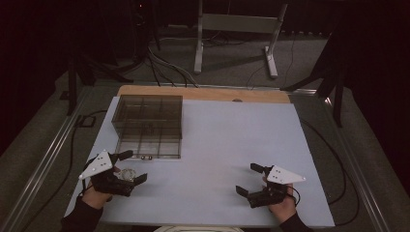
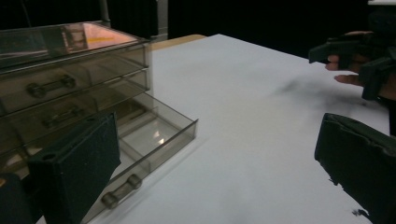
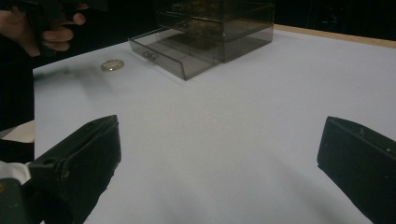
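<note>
Big white table [image 1: 232, 154], smoky plastic drawer box [image 1: 150, 118] with bottom drawer [image 1: 150, 145] already pulled out. Little gold bracelet [image 1: 127, 174] still lying loose by left gripper [image 1: 129, 167], jaws wide, holding nothing. Right gripper [image 1: 249, 180] wide open too. Stowing and closing still left, probably.

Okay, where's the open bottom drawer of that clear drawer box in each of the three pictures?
High view: the open drawer juts toward the person from the drawer box, left of centre.
Left gripper view: lower left, its handle just right of the near jaw.
Right gripper view: top centre, pulled out leftward.
Shared landmark: the white table, whose wooden far edge appears in all three.
</note>
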`<action>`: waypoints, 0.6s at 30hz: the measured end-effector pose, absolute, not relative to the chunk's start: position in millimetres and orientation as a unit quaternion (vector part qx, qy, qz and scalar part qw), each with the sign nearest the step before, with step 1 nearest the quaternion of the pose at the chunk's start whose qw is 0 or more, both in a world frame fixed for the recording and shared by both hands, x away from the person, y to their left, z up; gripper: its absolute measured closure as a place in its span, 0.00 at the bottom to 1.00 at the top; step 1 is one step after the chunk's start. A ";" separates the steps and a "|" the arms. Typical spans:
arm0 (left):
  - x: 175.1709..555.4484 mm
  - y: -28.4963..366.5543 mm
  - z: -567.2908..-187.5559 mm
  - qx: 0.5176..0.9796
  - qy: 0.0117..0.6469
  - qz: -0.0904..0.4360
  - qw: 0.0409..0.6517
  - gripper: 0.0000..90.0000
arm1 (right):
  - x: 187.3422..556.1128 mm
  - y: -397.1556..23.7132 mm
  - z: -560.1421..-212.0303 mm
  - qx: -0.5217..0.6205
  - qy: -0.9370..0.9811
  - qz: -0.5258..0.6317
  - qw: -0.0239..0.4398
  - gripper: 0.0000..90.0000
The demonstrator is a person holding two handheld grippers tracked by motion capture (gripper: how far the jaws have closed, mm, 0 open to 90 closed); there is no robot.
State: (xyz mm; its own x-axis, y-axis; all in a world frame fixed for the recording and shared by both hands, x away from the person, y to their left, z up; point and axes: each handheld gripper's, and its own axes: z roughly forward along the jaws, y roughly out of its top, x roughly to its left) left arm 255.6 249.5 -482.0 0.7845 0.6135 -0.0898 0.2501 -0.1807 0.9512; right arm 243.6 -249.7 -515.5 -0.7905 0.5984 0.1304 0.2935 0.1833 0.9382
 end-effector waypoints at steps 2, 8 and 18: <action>255.9 250.5 -482.1 0.752 0.290 0.161 0.570 0.01 | 243.6 -249.6 -515.7 0.295 0.758 0.566 0.135 0.00; 260.2 261.5 -485.2 0.761 0.325 0.157 0.539 0.05 | 243.1 -249.4 -515.3 0.293 0.759 0.565 0.137 0.00; 264.3 279.1 -493.4 0.761 0.369 0.165 0.508 0.18 | 242.2 -249.5 -514.2 0.291 0.760 0.565 0.138 0.00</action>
